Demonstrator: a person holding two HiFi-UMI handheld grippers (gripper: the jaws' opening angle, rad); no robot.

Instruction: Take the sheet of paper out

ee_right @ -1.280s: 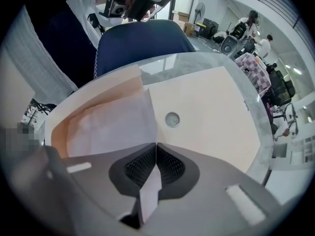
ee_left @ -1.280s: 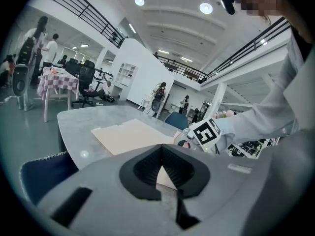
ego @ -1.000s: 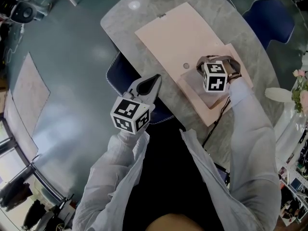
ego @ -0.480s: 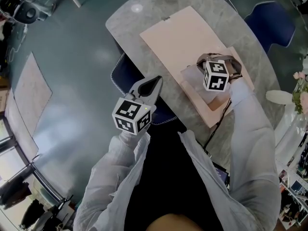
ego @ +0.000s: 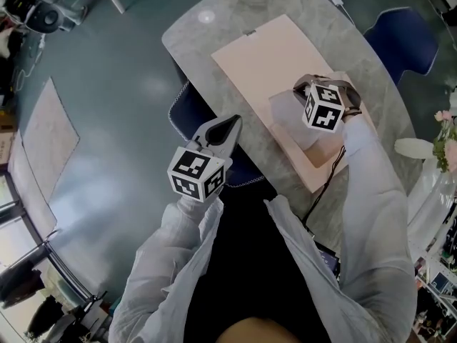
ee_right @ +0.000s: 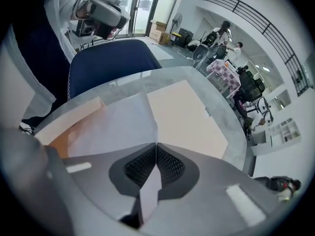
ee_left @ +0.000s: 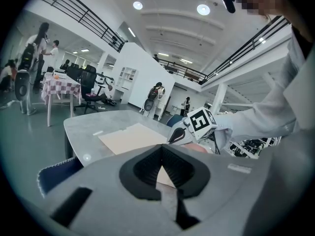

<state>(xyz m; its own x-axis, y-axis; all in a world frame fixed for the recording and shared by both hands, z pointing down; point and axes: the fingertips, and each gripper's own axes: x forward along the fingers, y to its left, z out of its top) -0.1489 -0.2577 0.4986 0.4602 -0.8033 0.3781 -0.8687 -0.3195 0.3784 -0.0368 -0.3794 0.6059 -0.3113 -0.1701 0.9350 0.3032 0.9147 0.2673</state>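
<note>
**Item: sheet extraction, risks and clearances, listed left to right**

- Floor (ego: 121,120): open and unobstructed beside the tabletop; ample room on that side.
- Left tongs (ego: 230,123): clenched on nothing, tips met, poised off the near-left rim above a blue chair (ego: 187,113). They pin nothing down. Risk: the folder is unrestrained and may ride along with the sheet.
- Tabletop (ego: 214,20): grey, rounded; its left rim runs close beside the folder, so a leftward sweep would soon leave the surface.
- Large peach panel (ego: 268,52): lies flat with bare room on it towards the far end. Judged the safest direction to draw the sheet.
- Sheet of paper (ego: 291,113): white and thin, spread partly over the large panel, its near part at the smaller peach panel (ego: 325,159). The right gripper view shows an orange-lined opening beside it. Whether a tail is still tucked inside cannot be told.
- Right tongs (ee_right: 156,145): clamped on an edge of the sheet, a strip of paper showing between the pads, pointing steeply down. Risk: a one-point pinch may tear or crease the sheet if the tail snags, or let it slip if pulled askew.
- Black cable (ego: 325,184): trails from the right gripper across the near rim; could catch the small panel.
- Right rim: pale vase (ego: 414,147) with flowers (ego: 446,131) close by; little room that way
</note>
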